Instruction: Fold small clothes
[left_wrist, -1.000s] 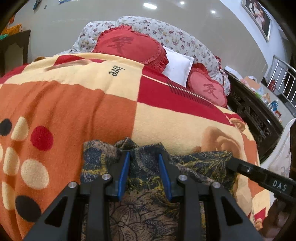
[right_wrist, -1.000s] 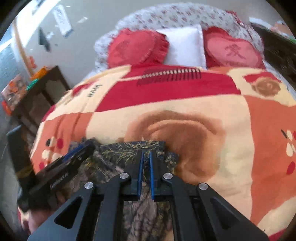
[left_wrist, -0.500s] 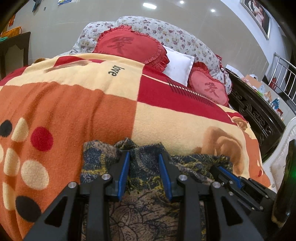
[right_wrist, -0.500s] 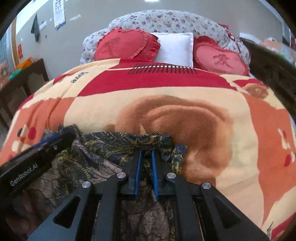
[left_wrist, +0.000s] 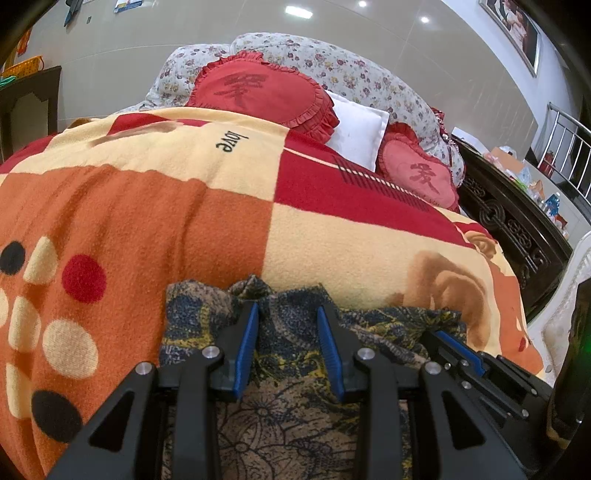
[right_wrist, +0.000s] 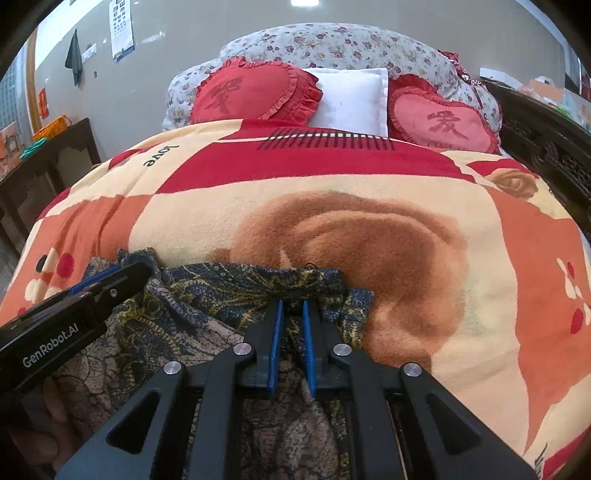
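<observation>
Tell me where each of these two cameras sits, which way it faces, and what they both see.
Left wrist: on the left gripper, looking along its fingers down the blanket toward the pillows; its jaws straddle the patterned garment; the right gripper enters at lower right.
Right wrist: on the right gripper, facing the same way, jaws nearly closed around a garment fold; the left gripper and part of a hand show at lower left.
Shared: garment, blanket, red heart cushions, white pillow.
</observation>
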